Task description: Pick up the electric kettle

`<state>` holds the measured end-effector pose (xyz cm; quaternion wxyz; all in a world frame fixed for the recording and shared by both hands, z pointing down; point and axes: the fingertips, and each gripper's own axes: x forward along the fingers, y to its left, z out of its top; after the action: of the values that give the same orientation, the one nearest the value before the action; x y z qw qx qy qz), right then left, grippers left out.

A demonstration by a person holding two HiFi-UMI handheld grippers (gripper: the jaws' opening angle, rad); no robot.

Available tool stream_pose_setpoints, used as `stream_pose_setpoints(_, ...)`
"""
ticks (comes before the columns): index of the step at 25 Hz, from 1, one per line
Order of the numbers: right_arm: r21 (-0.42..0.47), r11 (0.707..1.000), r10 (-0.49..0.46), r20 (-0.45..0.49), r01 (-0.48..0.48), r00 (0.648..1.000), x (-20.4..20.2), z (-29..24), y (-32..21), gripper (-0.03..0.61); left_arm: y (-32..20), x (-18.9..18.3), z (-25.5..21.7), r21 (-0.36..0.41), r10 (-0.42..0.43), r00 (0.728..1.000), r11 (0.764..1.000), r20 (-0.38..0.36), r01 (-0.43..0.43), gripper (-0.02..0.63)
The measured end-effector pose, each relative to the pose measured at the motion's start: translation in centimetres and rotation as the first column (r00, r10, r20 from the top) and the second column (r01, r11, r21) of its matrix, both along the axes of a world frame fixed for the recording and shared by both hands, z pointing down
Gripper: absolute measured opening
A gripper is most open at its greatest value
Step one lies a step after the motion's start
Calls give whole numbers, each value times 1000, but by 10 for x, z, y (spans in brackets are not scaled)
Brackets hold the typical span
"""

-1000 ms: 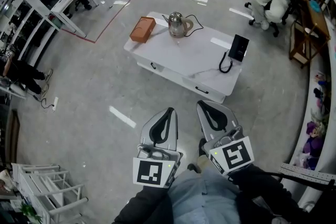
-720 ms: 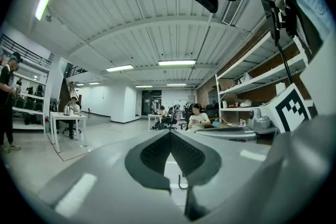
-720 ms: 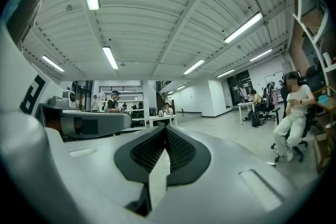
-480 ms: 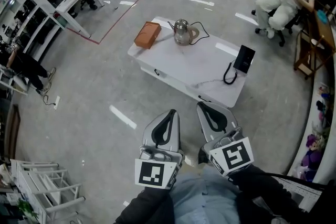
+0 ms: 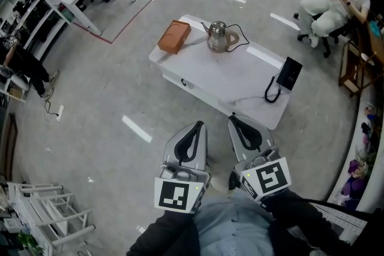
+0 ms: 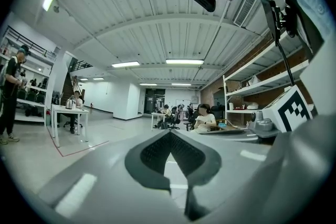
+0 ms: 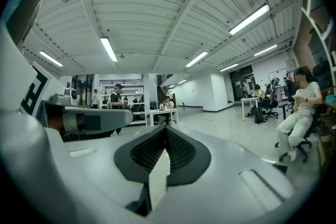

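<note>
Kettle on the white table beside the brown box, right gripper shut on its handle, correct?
No. The kettle does stand on the white table beside the brown box, but the right gripper is shut on nothing, well short of the table. The head view shows the gap, the right gripper view its empty jaws.

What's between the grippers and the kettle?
Head view: bare floor, then the white table, its near edge and bare top; nothing else before the kettle.

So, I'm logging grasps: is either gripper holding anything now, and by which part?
Nothing is held. The left gripper and right gripper both have jaws together on nothing; the shiny metal electric kettle stands untouched on the white low table ahead.
</note>
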<state>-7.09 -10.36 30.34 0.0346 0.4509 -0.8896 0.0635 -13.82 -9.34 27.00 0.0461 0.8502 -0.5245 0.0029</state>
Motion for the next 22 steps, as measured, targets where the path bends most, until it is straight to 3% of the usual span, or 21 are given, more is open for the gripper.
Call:
stream_pose_setpoints(5,-5,1000,0,-11,0,1000,-38,1,-44,26,-46,-38,0,0,3,1000,1000,-2,-3,0)
stream_pose_setpoints(15,50,999,-2,-38,4,999,-115,-26,-120,26,-119,-121,-29,74,-4,999,997,-43,7,0)
stream_pose_setpoints(22,65,998,12,-61,-8,998,-136,-29,-148,26,-147,-144,-24,72,6,999,997,-47,-2,0)
